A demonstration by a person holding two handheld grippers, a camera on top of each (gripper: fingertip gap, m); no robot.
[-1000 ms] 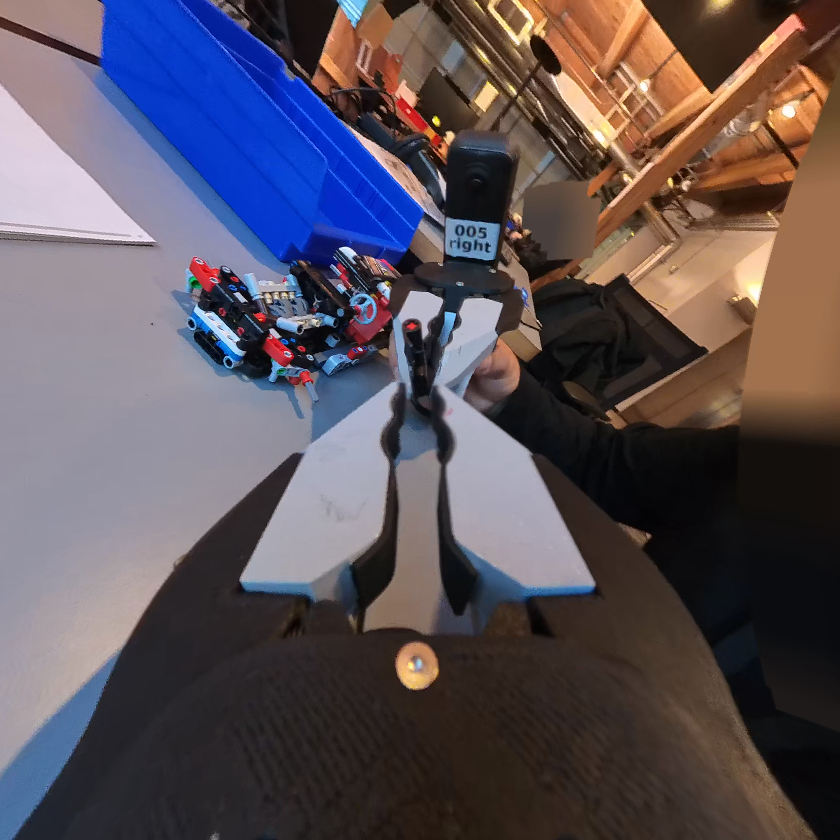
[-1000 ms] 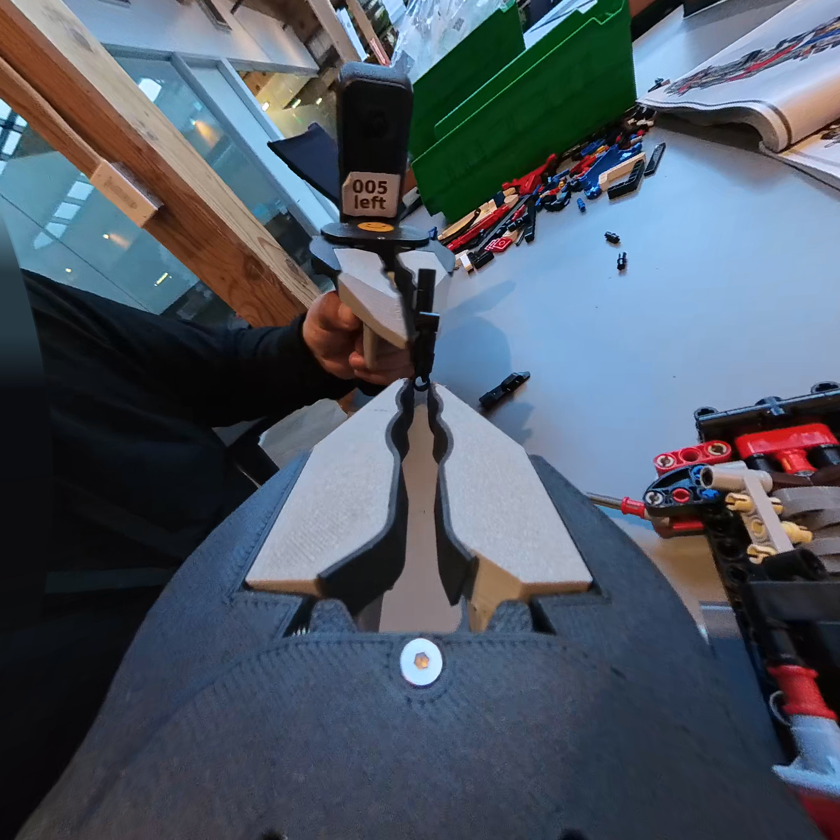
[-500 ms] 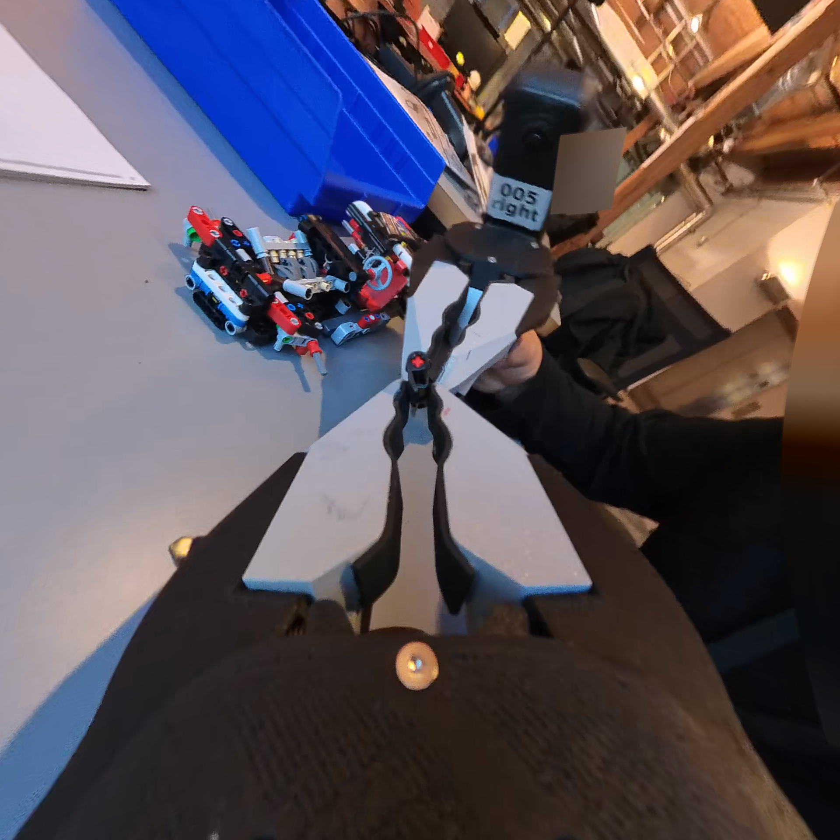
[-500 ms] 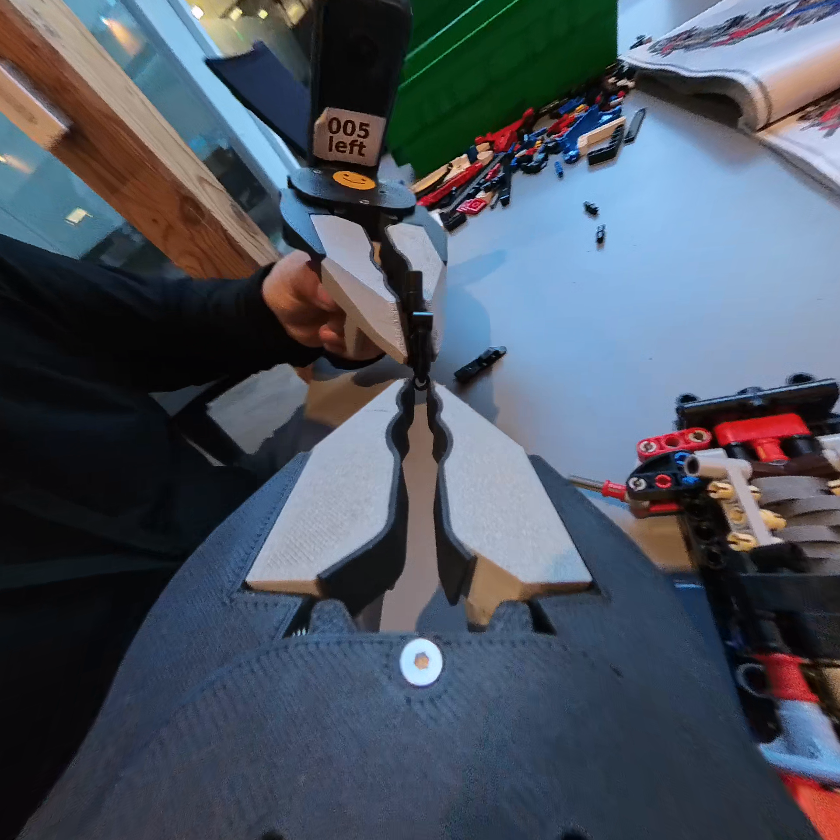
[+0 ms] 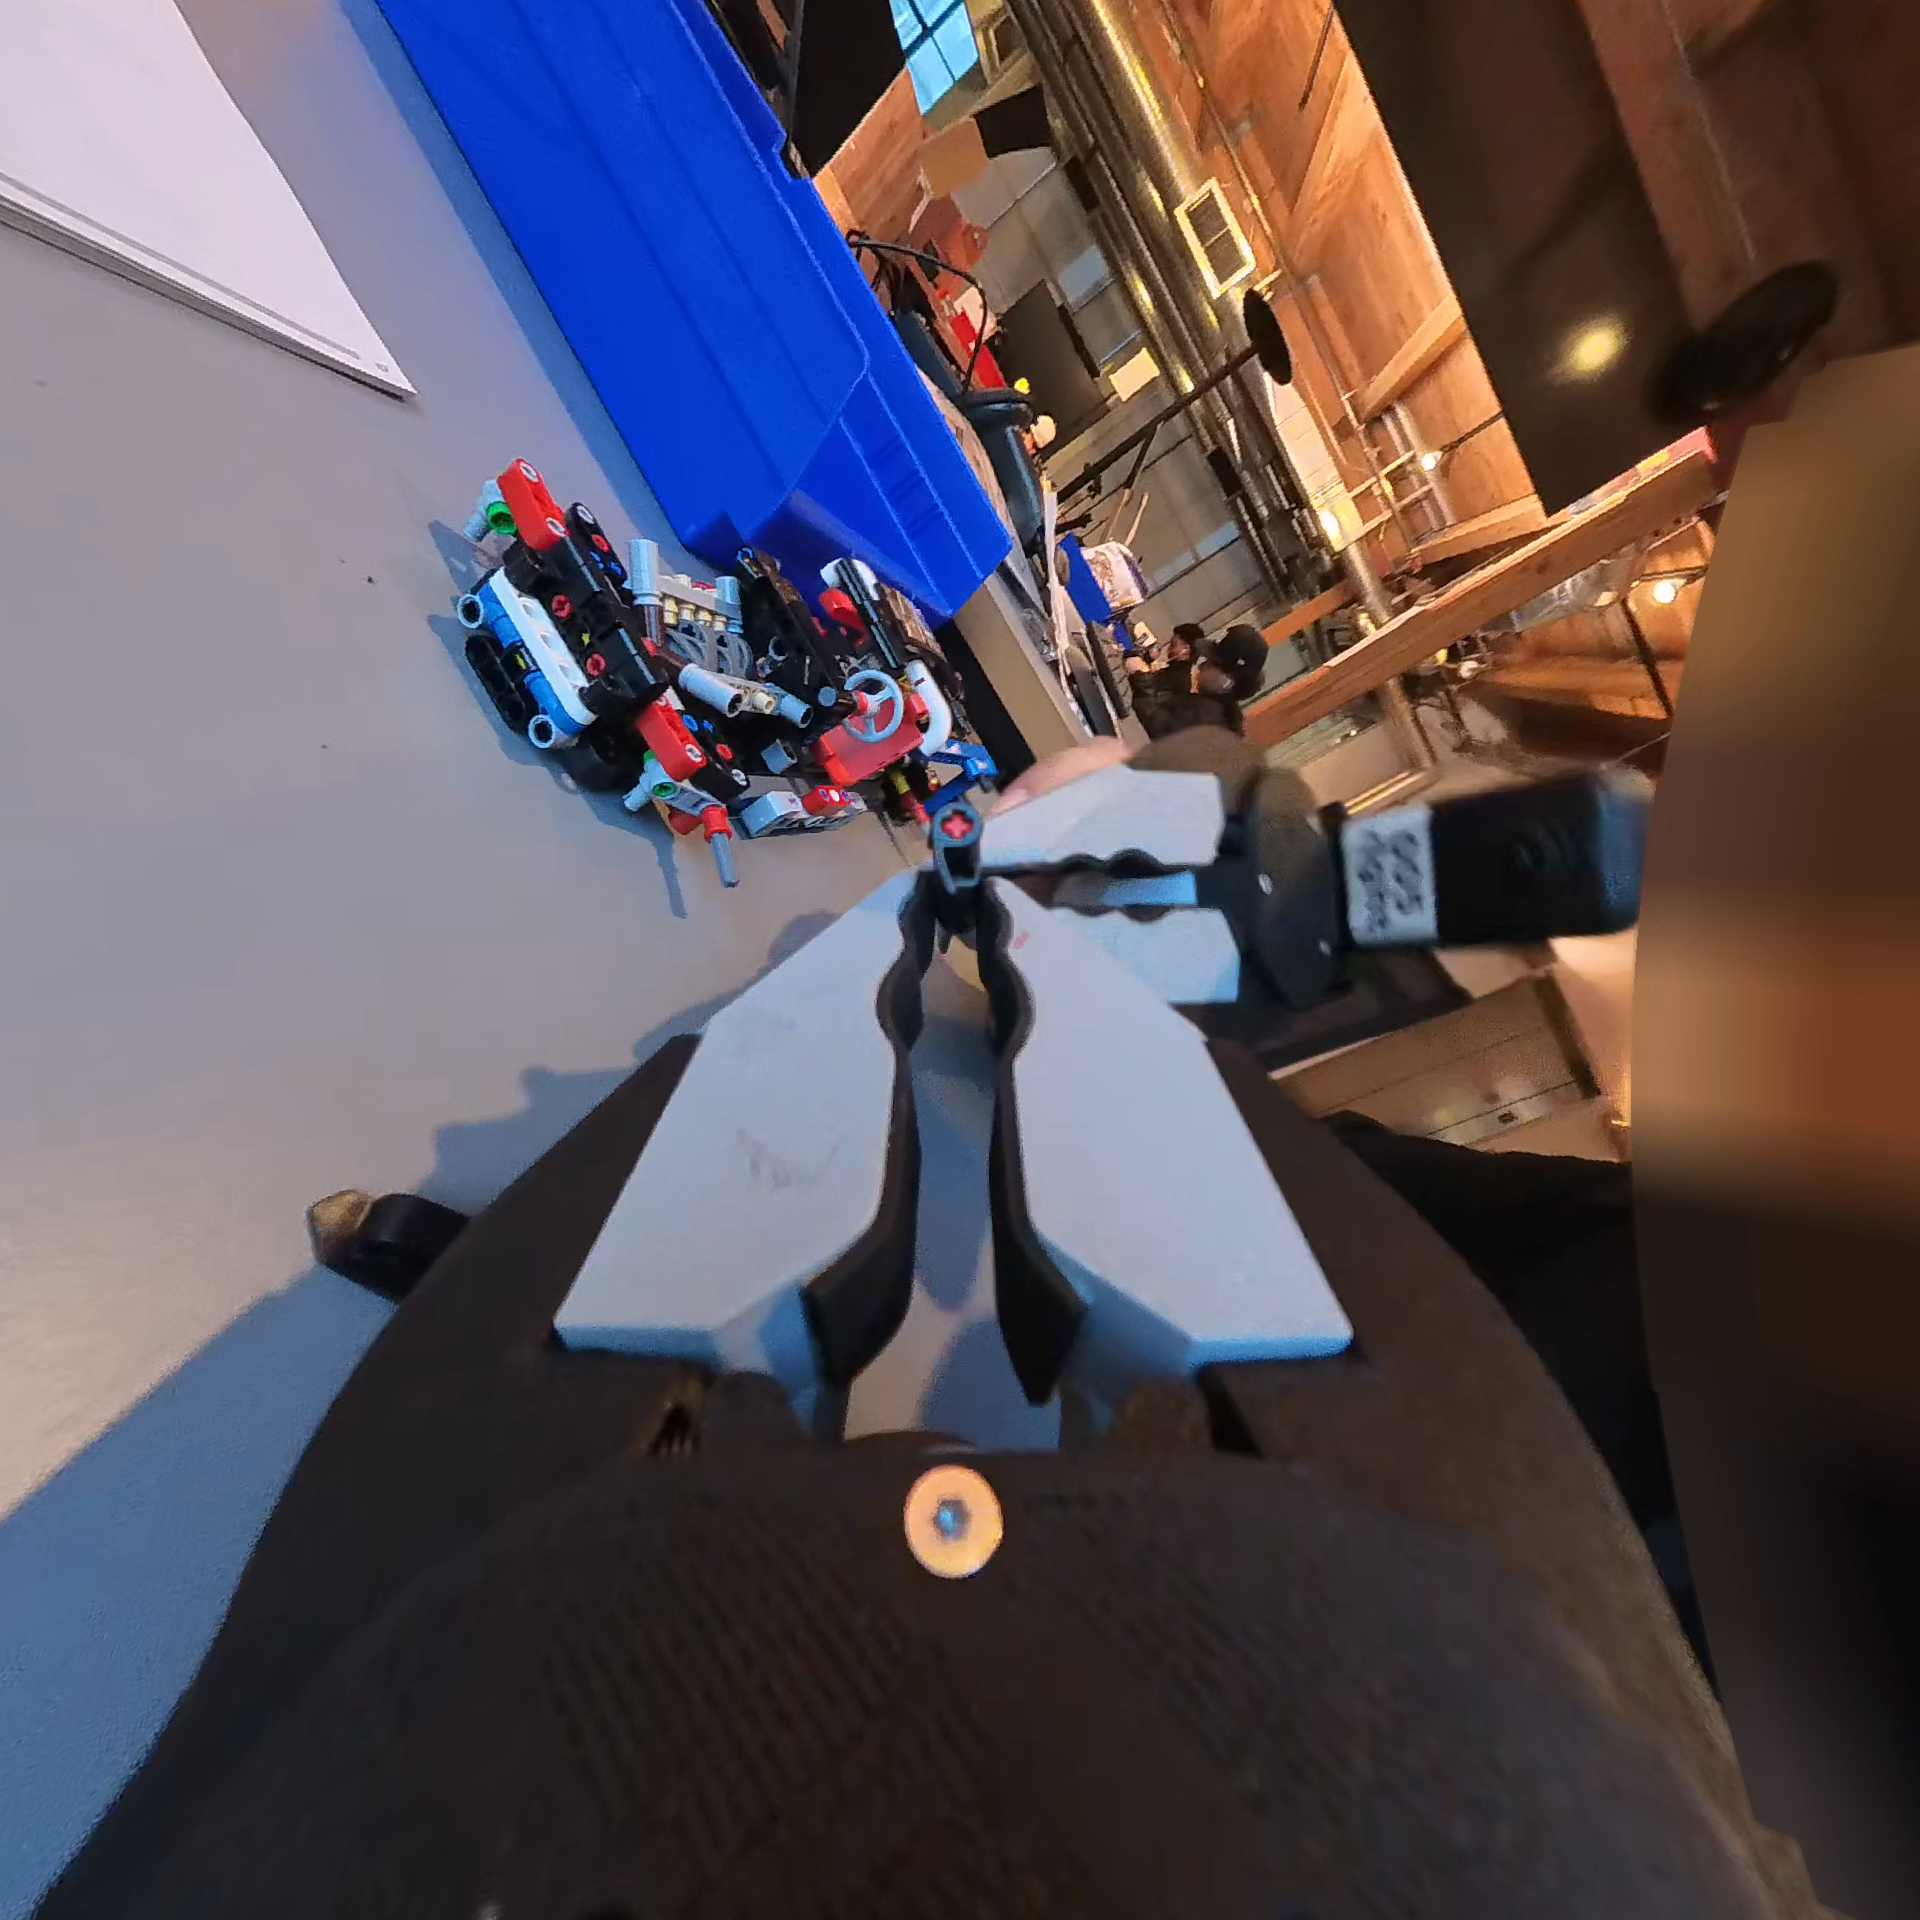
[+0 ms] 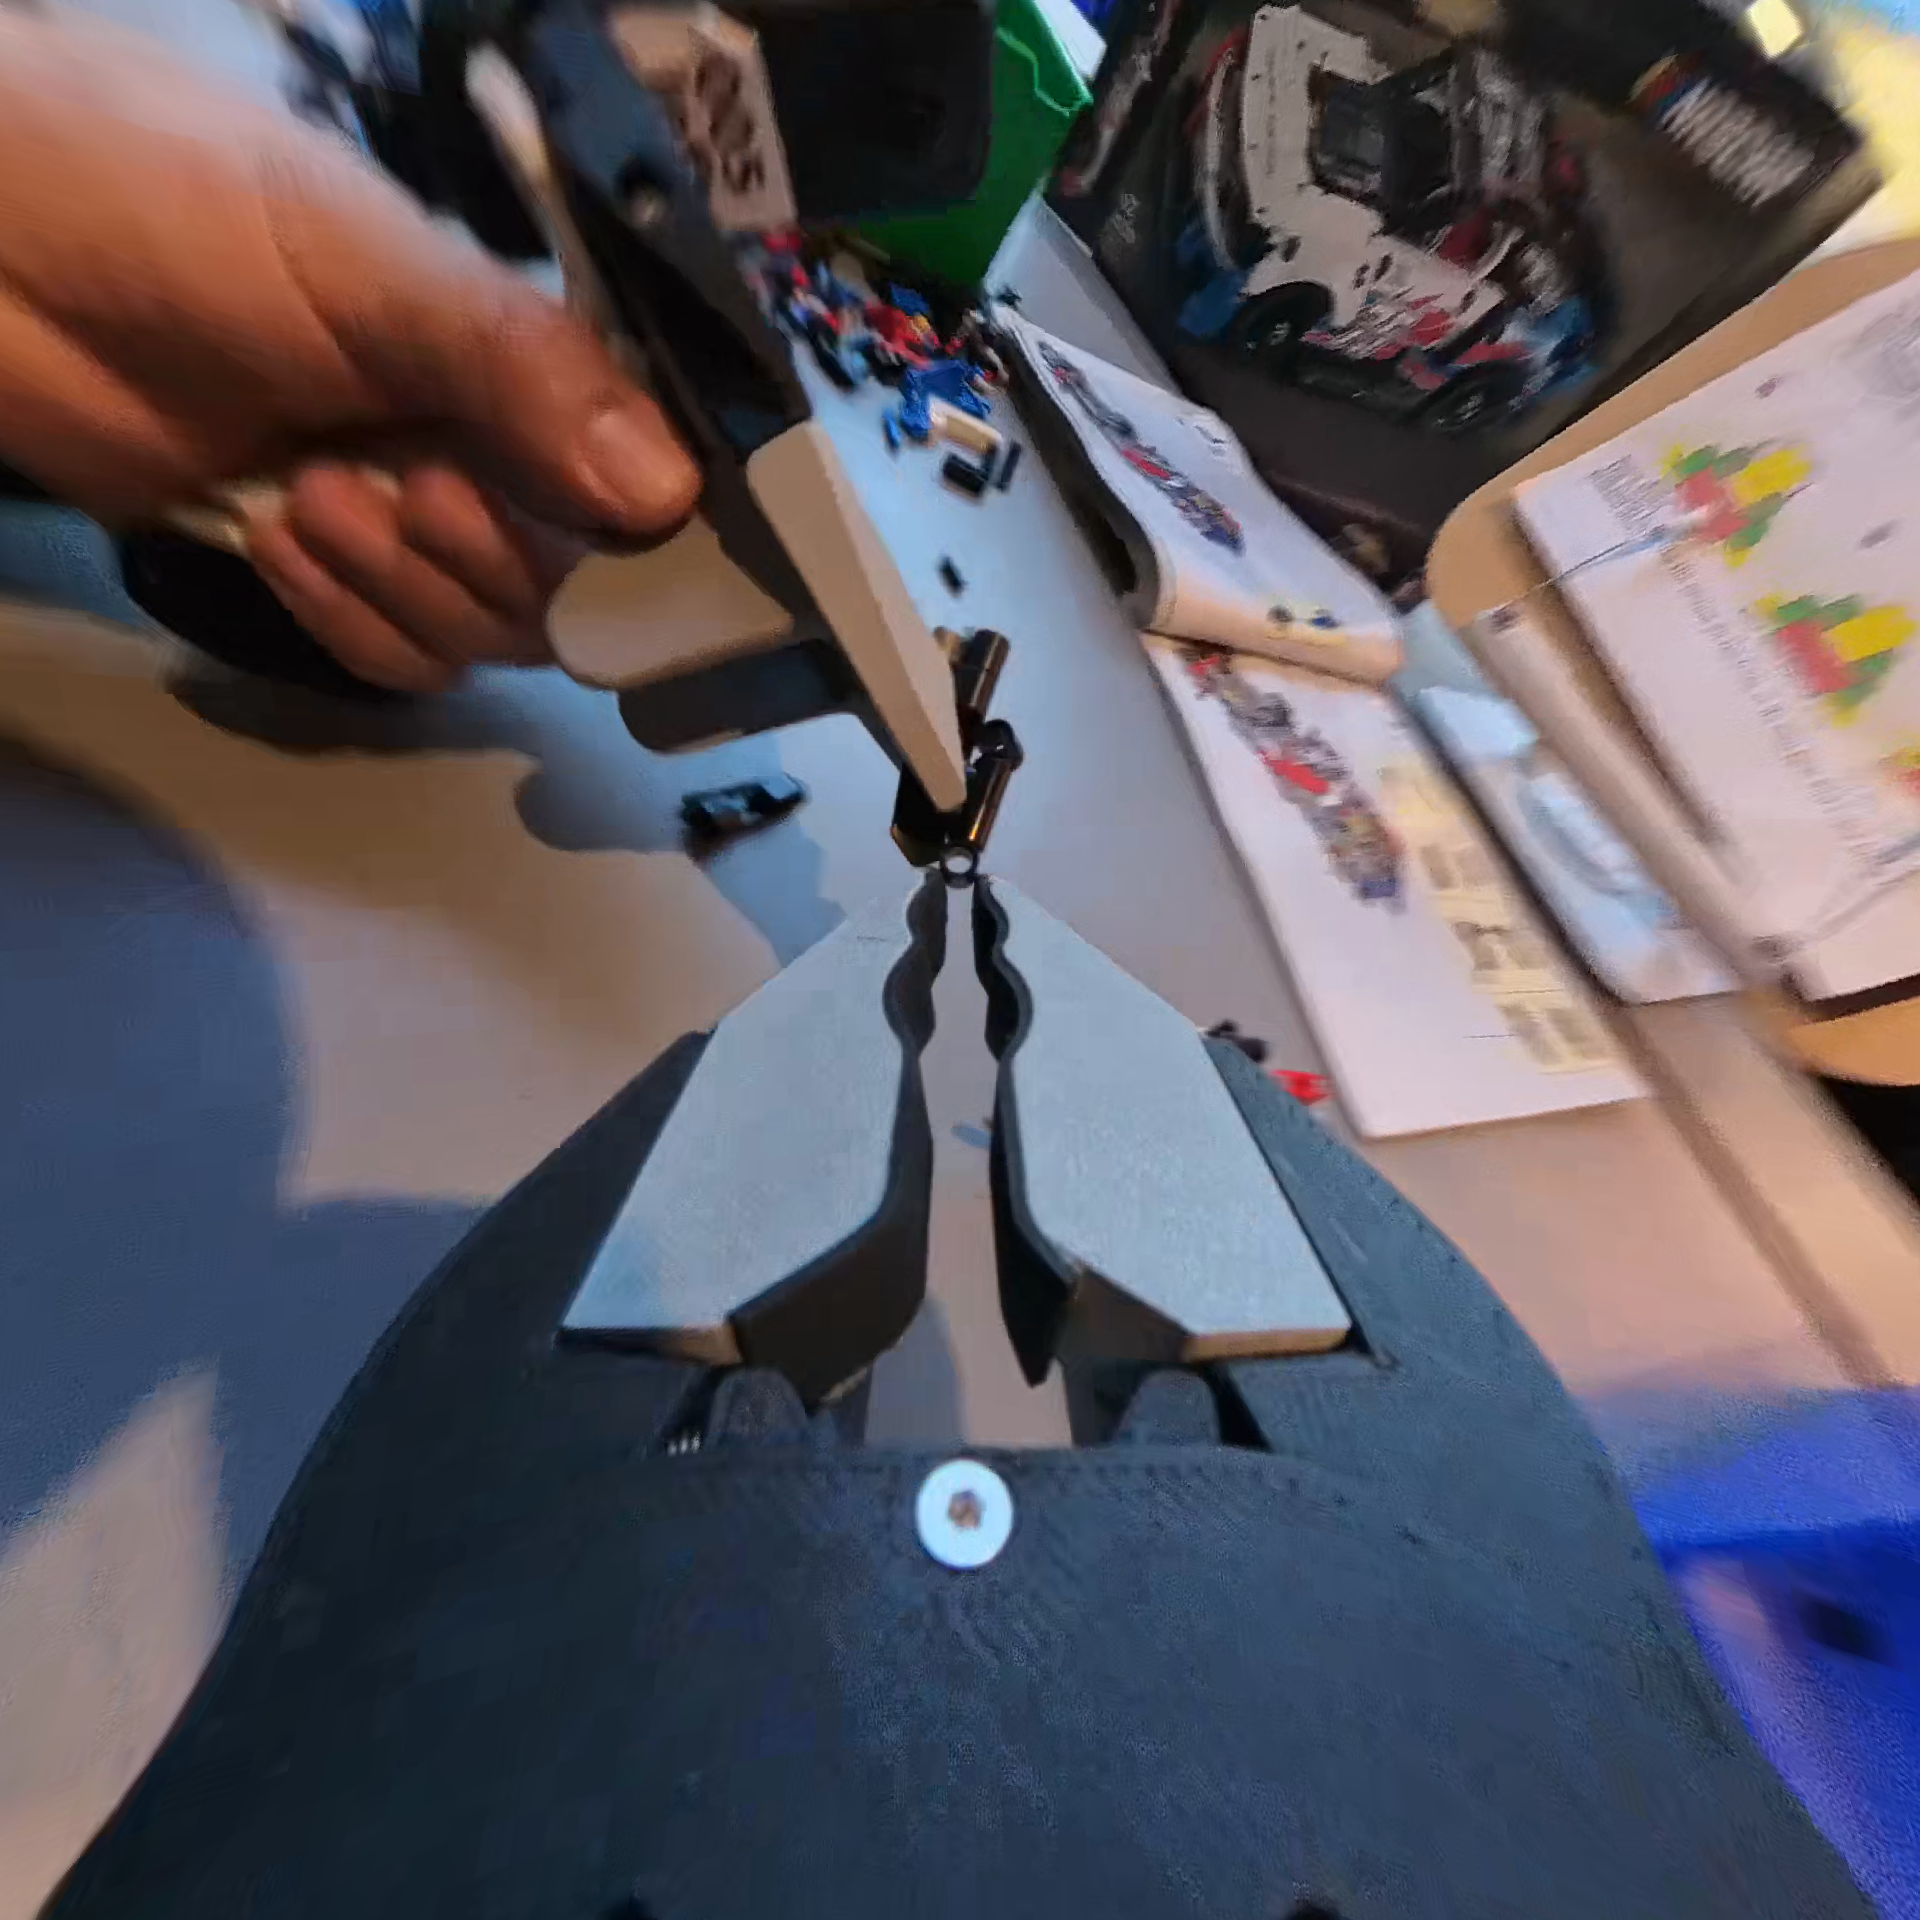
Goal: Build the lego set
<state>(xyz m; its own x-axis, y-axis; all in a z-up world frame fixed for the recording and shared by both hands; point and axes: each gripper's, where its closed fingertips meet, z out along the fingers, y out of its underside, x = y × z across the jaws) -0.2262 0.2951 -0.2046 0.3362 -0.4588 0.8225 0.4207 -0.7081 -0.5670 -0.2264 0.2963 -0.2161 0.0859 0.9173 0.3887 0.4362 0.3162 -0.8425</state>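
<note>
My left gripper (image 5: 954, 904) is shut on a small black lego piece (image 5: 956, 847) with a red cross-shaped end, held above the grey table. My right gripper (image 5: 1003, 868) comes in level from the right, and its tips touch that piece. In the right wrist view my right gripper (image 6: 958, 891) is shut on a small black pin (image 6: 958, 864), pressed against the black piece (image 6: 982, 774) in the left gripper (image 6: 935, 810), which a hand (image 6: 364, 416) holds. The part-built lego car (image 5: 707, 686) lies on the table beyond.
A blue bin (image 5: 707, 260) stands behind the car, and a white sheet (image 5: 156, 187) lies far left. The right wrist view is blurred. It shows open instruction booklets (image 6: 1351, 810), the set's box (image 6: 1403, 208), a green bin (image 6: 1023, 104), loose parts (image 6: 914, 353) and a black piece (image 6: 743, 805). My two grippers' fingertips are within a few centimetres of each other.
My right gripper has swung from head-on to coming in from the right side. The left gripper has tilted. The tips have stayed together at the black piece.
</note>
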